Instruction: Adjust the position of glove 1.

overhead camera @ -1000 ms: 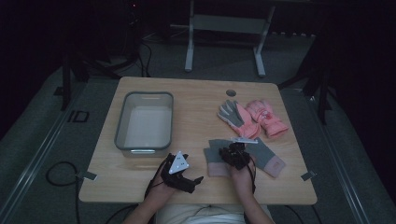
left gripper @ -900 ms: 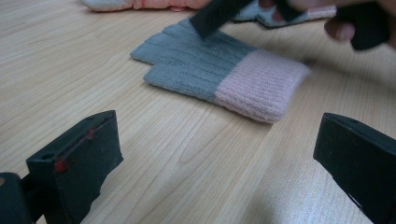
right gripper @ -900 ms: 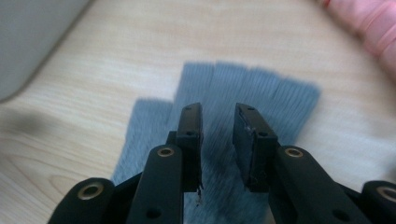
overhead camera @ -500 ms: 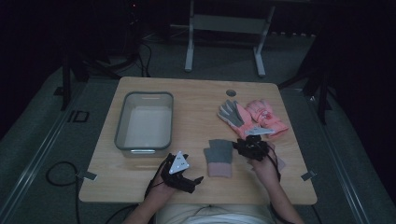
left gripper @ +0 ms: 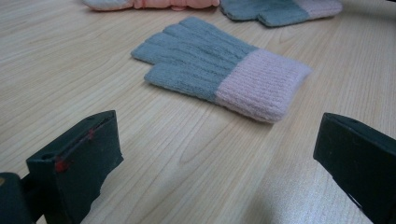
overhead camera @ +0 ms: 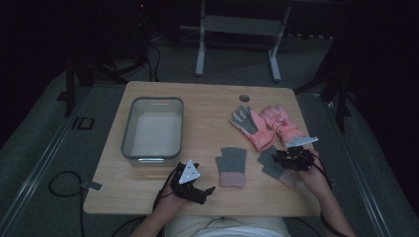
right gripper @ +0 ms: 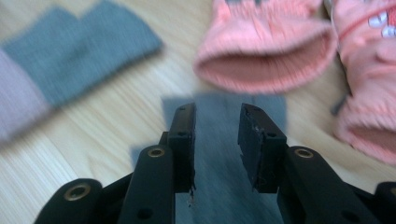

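Right gripper (overhead camera: 292, 159) hovering over second grey glove (overhead camera: 272, 164), jaws narrow, just opening, holding nothing. Glove soft, light knit (gripping cuff best). Left gripper (overhead camera: 195, 186) resting, jaws wide.

The whole table (overhead camera: 207, 106) is seen from high above its near edge, facing forward. The grey-and-pink glove (left gripper: 219, 70) is caught low and close from the left; it is shared with the high view (overhead camera: 231, 166).
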Demonstrator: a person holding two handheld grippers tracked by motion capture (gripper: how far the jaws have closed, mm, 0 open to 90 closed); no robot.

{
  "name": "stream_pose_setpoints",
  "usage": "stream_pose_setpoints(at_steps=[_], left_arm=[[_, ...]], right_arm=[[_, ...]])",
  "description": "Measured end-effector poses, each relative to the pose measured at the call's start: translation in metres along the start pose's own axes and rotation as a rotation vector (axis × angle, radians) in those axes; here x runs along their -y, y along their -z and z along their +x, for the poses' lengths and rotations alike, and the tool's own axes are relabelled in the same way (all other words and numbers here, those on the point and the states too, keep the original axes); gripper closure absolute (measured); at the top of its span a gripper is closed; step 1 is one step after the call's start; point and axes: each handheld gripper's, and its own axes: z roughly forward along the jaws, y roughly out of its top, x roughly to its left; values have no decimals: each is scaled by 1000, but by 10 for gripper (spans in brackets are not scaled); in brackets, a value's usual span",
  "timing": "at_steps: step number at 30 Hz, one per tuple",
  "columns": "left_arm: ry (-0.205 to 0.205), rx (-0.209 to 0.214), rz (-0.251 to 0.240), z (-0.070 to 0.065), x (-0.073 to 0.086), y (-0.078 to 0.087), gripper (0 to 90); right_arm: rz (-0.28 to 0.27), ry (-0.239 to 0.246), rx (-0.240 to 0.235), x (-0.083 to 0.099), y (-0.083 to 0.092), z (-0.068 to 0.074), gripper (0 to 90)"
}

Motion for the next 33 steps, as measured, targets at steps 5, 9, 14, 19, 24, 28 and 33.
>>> stream_pose_setpoints(at_steps=[5, 9, 14, 19, 24, 28, 33], left_arm=[[2, -5, 2, 0, 0, 0, 4], [0, -7, 1, 0, 0, 0, 4], [1, -4, 2, 0, 0, 0, 4], [-3, -6, 6, 0, 0, 0, 4], [2, -10, 3, 0, 0, 0, 4], [-4, -13, 4, -1, 0, -1, 4], [-10, -13, 4, -2, 0, -1, 4]], right_arm=[[56, 20, -16, 10, -2, -9, 635], [68, 12, -31, 18, -9, -9, 613], [75, -14, -53, 24, -15, -12, 616], [84, -17, -53, 24, -15, -12, 770], [104, -31, -44, 21, -14, -11, 846], [115, -9, -1, 17, -4, 0, 853], [66, -42, 41, 12, 18, 16, 853]])
